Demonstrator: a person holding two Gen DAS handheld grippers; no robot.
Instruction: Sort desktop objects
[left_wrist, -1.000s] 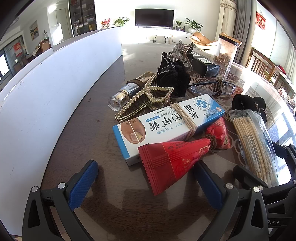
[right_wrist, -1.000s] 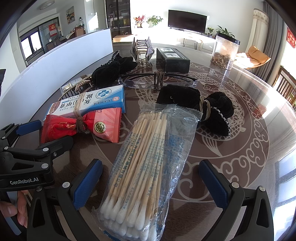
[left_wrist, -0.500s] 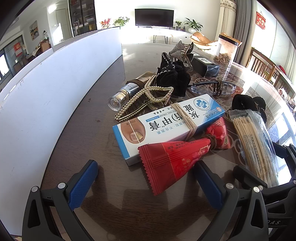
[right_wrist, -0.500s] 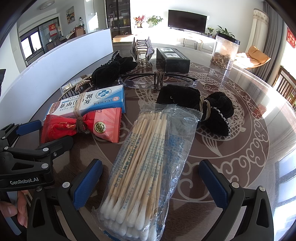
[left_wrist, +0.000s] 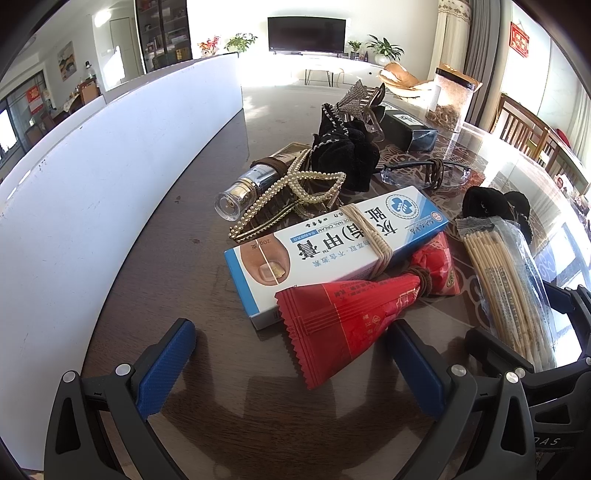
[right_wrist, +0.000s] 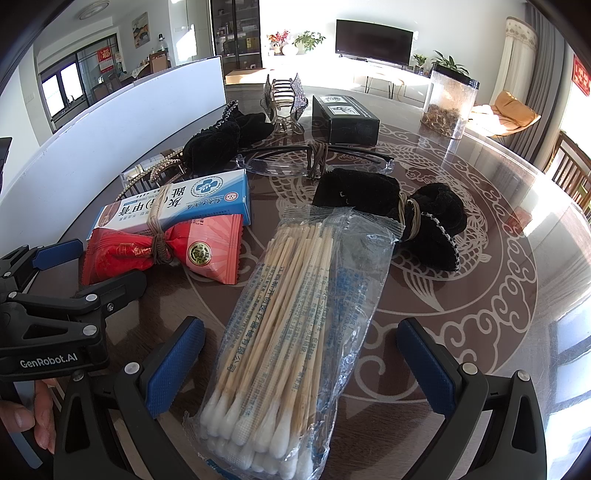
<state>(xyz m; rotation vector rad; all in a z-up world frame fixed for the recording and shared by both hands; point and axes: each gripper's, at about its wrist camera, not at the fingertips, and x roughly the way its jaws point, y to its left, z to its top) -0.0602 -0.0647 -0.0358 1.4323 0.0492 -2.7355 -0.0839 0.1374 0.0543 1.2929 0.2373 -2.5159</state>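
My left gripper (left_wrist: 291, 363) is open; the near corner of a red sachet (left_wrist: 347, 314), cinched with a brown band, lies between its fingers. Behind the sachet is a blue-and-white cream box (left_wrist: 332, 243) wrapped with a rubber band. My right gripper (right_wrist: 301, 363) is open around the near end of a clear bag of cotton swabs (right_wrist: 291, 325), which also shows in the left wrist view (left_wrist: 506, 288). The left gripper also appears in the right wrist view (right_wrist: 70, 295), just left of the sachet (right_wrist: 162, 251) and box (right_wrist: 177, 203).
A pearl hair clip (left_wrist: 291, 192), small bottle (left_wrist: 243, 184), black scrunchies (left_wrist: 347, 147), banded glasses (right_wrist: 314, 162), a banded black pouch (right_wrist: 388, 206), a black box (right_wrist: 343, 118), a hair claw (right_wrist: 282, 99) and a clear canister (right_wrist: 448, 99) lie farther back. A white board (left_wrist: 92, 192) runs along the left.
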